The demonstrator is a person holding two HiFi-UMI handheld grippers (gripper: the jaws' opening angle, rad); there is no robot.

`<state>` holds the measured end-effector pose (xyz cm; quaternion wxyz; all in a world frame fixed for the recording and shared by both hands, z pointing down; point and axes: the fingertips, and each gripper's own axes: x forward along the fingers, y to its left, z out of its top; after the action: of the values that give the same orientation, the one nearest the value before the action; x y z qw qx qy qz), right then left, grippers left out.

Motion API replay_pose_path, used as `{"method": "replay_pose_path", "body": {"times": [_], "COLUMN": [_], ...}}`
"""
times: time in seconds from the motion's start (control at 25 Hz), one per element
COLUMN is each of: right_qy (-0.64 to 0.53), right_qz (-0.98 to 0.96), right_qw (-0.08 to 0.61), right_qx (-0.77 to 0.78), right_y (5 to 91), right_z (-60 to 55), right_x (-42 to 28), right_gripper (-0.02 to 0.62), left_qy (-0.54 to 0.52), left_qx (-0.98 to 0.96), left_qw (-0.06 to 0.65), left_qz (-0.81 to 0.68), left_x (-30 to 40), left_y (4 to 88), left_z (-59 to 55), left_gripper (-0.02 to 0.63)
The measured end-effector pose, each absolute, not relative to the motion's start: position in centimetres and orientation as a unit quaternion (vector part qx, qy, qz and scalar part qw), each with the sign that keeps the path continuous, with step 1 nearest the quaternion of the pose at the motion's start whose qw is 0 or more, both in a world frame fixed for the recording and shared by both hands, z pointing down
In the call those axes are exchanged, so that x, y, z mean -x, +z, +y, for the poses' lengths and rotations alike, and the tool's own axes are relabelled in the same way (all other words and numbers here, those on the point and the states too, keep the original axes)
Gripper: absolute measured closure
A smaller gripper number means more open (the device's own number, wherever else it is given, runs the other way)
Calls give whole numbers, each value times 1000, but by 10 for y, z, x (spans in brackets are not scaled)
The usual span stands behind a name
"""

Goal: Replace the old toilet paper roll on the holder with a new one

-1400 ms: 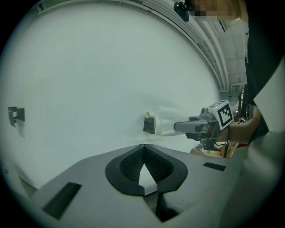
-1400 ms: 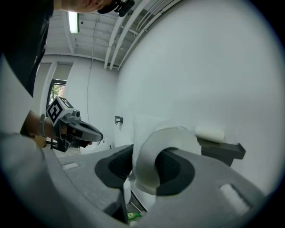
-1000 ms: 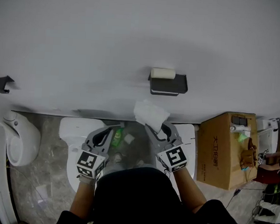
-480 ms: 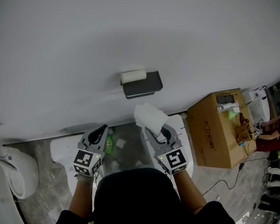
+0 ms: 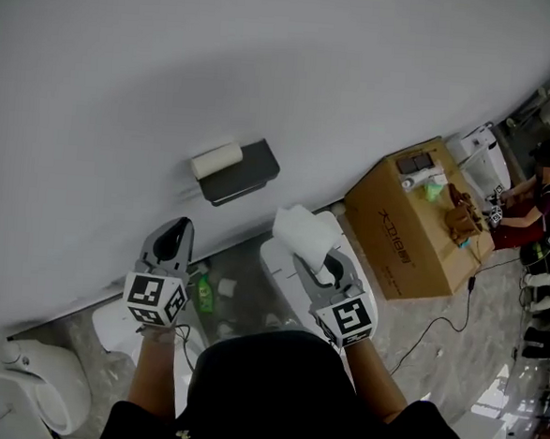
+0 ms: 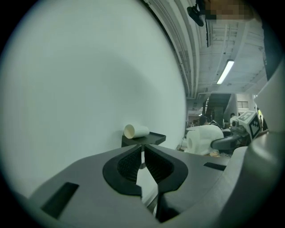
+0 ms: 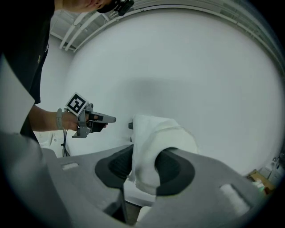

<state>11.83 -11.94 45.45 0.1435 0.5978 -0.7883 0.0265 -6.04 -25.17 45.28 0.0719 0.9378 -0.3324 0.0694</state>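
Observation:
A nearly used-up white roll (image 5: 216, 159) lies on top of the dark wall holder (image 5: 245, 174). In the left gripper view the same roll (image 6: 136, 131) and holder (image 6: 151, 138) sit just beyond my shut, empty left gripper (image 6: 143, 153). From the head view, the left gripper (image 5: 172, 238) points at the wall below and left of the holder. My right gripper (image 5: 316, 256) is shut on a full white toilet paper roll (image 5: 304, 231), right of the holder. The new roll (image 7: 156, 142) is squeezed between the right gripper's (image 7: 144, 168) pads.
A white toilet (image 5: 285, 273) stands under the right gripper, with a green bottle (image 5: 202, 293) on the floor beside it. A cardboard box (image 5: 411, 219) holding small items stands to the right, a seated person (image 5: 532, 199) beyond it. Another white fixture (image 5: 43, 385) is at lower left.
Both grippers have moved along the wall and nearer to the holder; the left one has risen. The right gripper still holds the new roll. The head view has swung round.

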Motion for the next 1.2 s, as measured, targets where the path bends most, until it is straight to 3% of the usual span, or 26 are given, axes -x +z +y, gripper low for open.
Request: {"method": "replay_pose_path", "body": {"times": [0.24,0.84,1.2], "right_qy": [29,42,45], "right_qz": [-754,-698,-692], "right_qw": [155,159,158], "right_qx": [-637,-697,-703], "right_y": [453,454,458], "right_z": [-104,-68,-60], "right_x": [-146,-174,-177], "right_gripper": [460,460,460], "left_qy": [73,122,110], "left_qx": [-944,-944,-952], "left_qw": [61,33,19], "left_qz": [-317,-304,-286], "left_x": [34,-11,-12], "left_y": [442,451,446], "left_z": [-288,-330,-323], "left_gripper": [491,485,529]}}
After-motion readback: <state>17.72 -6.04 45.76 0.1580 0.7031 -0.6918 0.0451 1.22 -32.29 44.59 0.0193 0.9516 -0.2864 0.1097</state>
